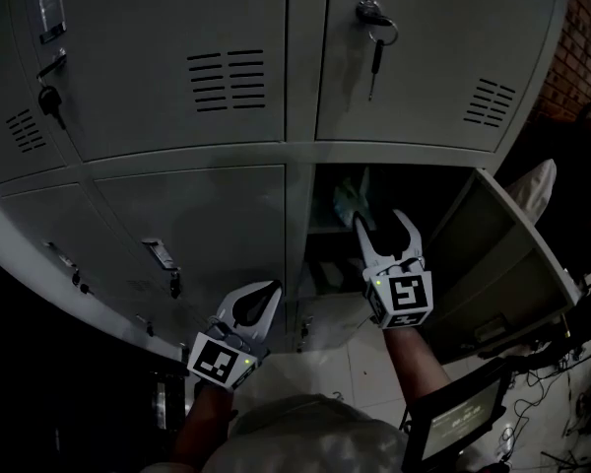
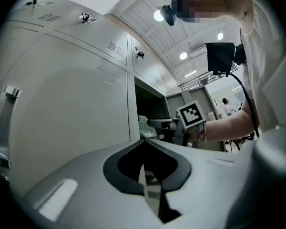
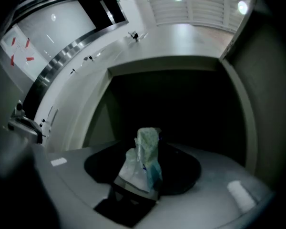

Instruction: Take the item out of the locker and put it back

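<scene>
Saw the right gripper (image 1: 385, 223) spread wide about a crumpled pale plastic packet (image 3: 145, 161) inside the grey metal locker (image 1: 207, 220), the left gripper (image 1: 272, 288) closed on nothing.

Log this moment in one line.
left gripper: shut, empty | right gripper: open, at open locker | plastic packet: between right jaws, ungripped

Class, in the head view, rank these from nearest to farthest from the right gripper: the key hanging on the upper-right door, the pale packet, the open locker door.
1. Pale packet, just ahead of the right gripper.
2. Open locker door, at its right.
3. Key, hanging well above.
</scene>
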The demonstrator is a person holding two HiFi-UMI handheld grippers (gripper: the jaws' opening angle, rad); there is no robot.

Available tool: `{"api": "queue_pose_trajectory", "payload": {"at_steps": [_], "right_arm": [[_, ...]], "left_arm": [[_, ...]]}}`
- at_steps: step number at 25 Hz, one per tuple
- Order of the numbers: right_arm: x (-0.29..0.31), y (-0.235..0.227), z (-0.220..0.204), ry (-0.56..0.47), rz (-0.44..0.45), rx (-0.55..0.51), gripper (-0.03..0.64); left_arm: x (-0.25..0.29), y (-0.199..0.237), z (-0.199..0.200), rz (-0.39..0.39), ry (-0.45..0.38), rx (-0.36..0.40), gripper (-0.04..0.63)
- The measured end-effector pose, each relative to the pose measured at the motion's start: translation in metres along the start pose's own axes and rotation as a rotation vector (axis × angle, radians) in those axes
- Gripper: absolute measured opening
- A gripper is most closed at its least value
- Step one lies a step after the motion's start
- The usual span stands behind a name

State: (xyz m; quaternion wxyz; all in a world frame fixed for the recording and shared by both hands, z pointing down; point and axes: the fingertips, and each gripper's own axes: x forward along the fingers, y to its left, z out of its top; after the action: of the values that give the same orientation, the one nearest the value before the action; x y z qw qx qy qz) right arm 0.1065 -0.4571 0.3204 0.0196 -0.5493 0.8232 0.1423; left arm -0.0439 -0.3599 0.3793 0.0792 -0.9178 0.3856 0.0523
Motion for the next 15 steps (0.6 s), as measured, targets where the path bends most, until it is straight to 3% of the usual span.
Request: {"api": "queue_pose_trajectory", "payload": {"at_steps": [3, 15], "right_arm": [[-0.034, 0.019, 0.021, -0.076, 0.012, 0.013, 0.012], [-0.138, 0.092, -0.004, 0.056, 0.001, 0.061, 0.000]], "left_arm": [[-0.011, 0.002, 0.004, 0.008, -0.011, -0.007, 0.000], [-0.083, -0.031, 0.003, -0.009, -0.028, -0.003, 0.000]]}}
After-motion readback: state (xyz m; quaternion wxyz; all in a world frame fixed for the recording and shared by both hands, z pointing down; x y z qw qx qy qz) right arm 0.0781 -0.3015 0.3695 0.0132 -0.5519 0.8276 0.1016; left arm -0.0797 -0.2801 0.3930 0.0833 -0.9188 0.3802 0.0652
